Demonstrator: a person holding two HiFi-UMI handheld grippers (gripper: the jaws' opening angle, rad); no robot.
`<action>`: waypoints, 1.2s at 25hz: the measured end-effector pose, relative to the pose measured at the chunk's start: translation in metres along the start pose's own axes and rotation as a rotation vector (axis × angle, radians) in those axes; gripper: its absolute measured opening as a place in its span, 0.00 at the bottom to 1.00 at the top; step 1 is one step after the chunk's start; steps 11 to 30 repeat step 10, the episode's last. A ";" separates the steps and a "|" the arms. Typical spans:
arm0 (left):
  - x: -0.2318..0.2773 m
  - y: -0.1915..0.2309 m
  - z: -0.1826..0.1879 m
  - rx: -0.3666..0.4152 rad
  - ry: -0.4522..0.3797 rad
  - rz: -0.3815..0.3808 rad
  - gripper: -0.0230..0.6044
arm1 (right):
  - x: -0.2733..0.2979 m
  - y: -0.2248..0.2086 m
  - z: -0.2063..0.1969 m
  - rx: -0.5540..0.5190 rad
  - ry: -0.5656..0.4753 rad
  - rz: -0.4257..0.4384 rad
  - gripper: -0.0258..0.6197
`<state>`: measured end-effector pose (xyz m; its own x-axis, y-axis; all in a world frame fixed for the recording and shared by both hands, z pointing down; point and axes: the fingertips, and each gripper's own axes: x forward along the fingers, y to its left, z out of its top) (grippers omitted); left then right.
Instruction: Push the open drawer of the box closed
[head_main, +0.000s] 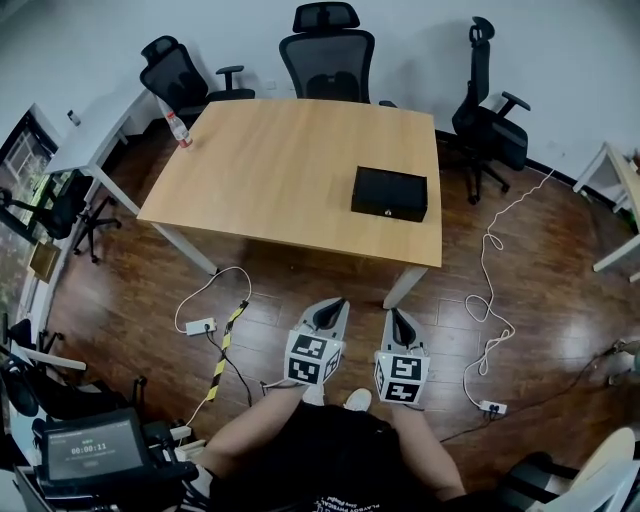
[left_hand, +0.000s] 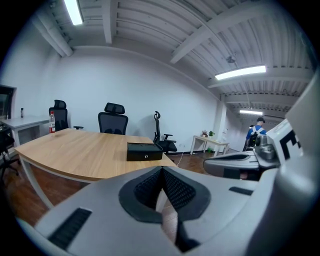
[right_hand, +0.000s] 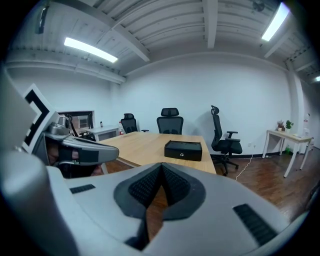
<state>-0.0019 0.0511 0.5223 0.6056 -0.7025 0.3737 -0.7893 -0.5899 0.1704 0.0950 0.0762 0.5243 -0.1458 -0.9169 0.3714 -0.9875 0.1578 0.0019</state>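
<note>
A flat black box (head_main: 390, 193) lies on the wooden table (head_main: 280, 170) near its right front corner, with a small round lock on its front face (right_hand: 182, 154). From this distance I cannot tell how far its drawer stands out. The box also shows in the left gripper view (left_hand: 144, 151). Both grippers are held low in front of the person's body, well short of the table and over the floor. The left gripper (head_main: 333, 303) (left_hand: 161, 170) is shut and holds nothing. The right gripper (head_main: 395, 315) (right_hand: 161, 166) is shut and holds nothing as well.
A water bottle (head_main: 177, 128) stands at the table's far left corner. Three black office chairs (head_main: 327, 50) ring the far side. A white cable (head_main: 492, 290) and a power strip (head_main: 200, 326) lie on the wood floor. A person in blue (left_hand: 257, 131) stands far right.
</note>
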 end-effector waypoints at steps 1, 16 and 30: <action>0.000 -0.001 -0.001 0.000 -0.004 0.000 0.04 | -0.001 0.000 -0.003 -0.001 0.001 0.001 0.05; -0.007 0.007 -0.006 -0.003 -0.001 -0.021 0.04 | 0.003 0.017 -0.001 -0.014 -0.022 0.003 0.05; -0.007 0.007 -0.006 -0.003 -0.001 -0.021 0.04 | 0.003 0.017 -0.001 -0.014 -0.022 0.003 0.05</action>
